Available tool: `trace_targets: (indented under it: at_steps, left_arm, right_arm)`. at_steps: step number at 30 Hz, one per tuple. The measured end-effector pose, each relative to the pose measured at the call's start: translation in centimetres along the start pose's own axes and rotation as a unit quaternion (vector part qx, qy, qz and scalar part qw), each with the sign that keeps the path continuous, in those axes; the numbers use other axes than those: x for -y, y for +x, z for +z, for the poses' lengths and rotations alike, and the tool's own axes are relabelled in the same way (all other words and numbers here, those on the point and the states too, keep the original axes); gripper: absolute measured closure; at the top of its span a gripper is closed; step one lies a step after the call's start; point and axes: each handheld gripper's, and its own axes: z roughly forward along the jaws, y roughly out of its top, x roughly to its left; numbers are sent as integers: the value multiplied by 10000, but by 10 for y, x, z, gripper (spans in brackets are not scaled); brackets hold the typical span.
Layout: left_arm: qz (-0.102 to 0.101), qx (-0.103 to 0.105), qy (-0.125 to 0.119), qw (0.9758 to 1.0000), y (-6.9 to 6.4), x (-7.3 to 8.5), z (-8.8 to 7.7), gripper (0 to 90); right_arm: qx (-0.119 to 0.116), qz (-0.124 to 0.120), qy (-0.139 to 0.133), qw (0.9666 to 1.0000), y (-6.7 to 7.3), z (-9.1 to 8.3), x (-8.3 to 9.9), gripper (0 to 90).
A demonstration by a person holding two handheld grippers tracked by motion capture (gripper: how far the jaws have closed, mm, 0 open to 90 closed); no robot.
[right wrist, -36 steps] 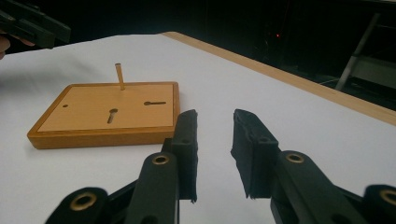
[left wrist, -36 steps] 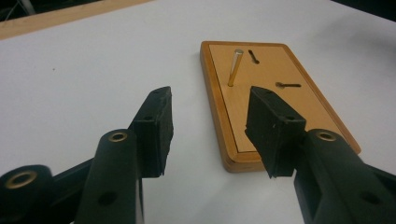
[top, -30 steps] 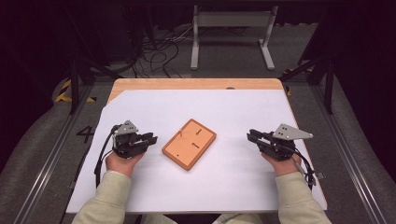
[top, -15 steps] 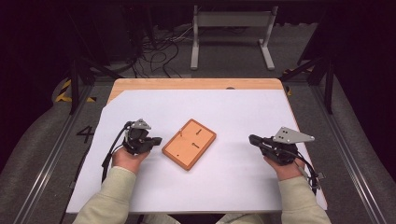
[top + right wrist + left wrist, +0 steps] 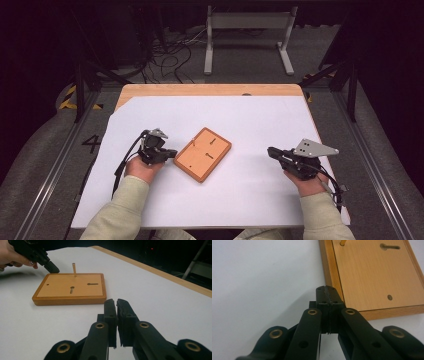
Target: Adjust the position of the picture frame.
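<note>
The left gripper (image 5: 327, 293) has its fingers pressed together on nothing, tips just beside the near left corner of the wooden peg board (image 5: 372, 275), whose long side runs away from them. An upright wooden peg (image 5: 74, 269) stands at the board's far edge. The right gripper (image 5: 116, 305) is nearly closed too, holding nothing, with the board well apart ahead and to its left on the white worktop (image 5: 260, 120). The left hand is judged nearer for any contact.

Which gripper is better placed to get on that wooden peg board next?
Left, probably. The left gripper, jaws shut, sits right at the edge of the flat rectangular wooden board with its thin upright peg. The right gripper, also closed, rests well off to the side on the white sheet.
</note>
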Motion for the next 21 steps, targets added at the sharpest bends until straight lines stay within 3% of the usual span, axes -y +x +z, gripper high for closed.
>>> trace_targets:
  at_steps: [4,6,14,21]
  left_arm:
    - [-32,11,28,10000,-1,0,0,896]
    - [-67,138,49,9999,0,1,0,896]
    - [224,543,262,9979,-15,-1,3,896]
    - [492,870,515,9937,-34,-4,5,896]
  right_arm:
    - [0,-19,-30,10000,0,-2,0,861]
    - [3,-10,-36,10000,0,-2,0,861]
    - [-23,-22,-57,10000,0,-2,-2,861]
    - [-44,-12,-53,10000,0,-2,-3,861]
